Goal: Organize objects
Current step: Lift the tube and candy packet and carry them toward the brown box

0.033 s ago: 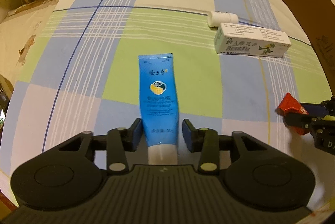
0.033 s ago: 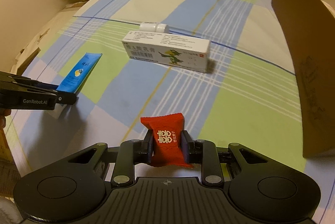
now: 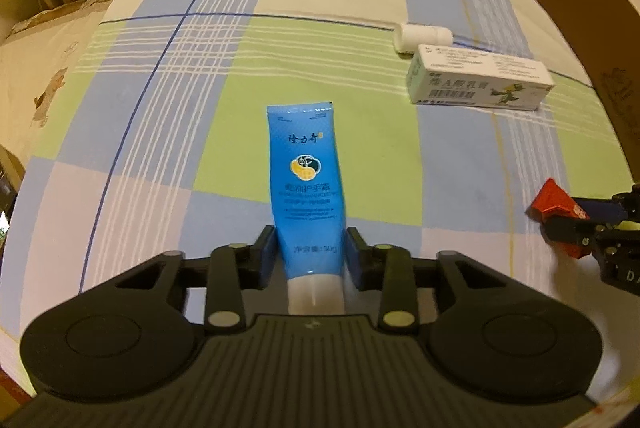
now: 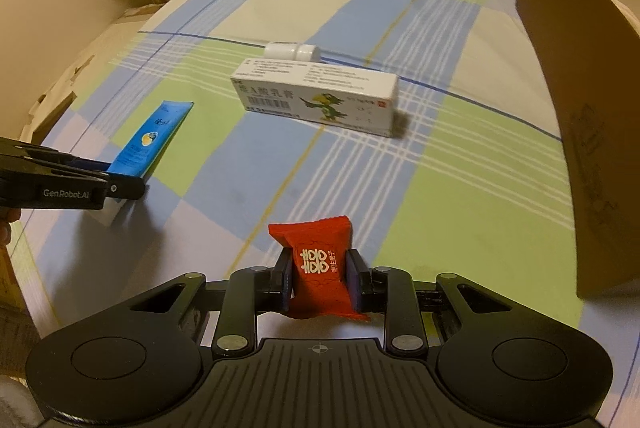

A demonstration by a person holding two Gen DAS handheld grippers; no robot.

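1. left wrist view: our left gripper (image 3: 311, 248) is closed on the blue tube (image 3: 306, 183). its pads press the tube's sides near the white cap end, and the flat end points away from us.
2. right wrist view: our right gripper (image 4: 319, 276) squeezes a red candy packet (image 4: 318, 262) between its two pads. the packet has white marks on its front.
3. we see both grippers low over the checked cloth (image 3: 240, 75), which has blue, green and pale squares.
4. the white medicine box (image 4: 316, 95) lies flat on the cloth, well ahead of the red packet. a green bird is drawn on its side.
5. the small white bottle (image 4: 292, 51) lies on its side just behind the box.
6. a brown cardboard box (image 4: 580, 115) stands at the right edge of the cloth.
7. from the left wrist view, the red packet (image 3: 554, 205) and our right gripper show at the far right, well apart from the tube.
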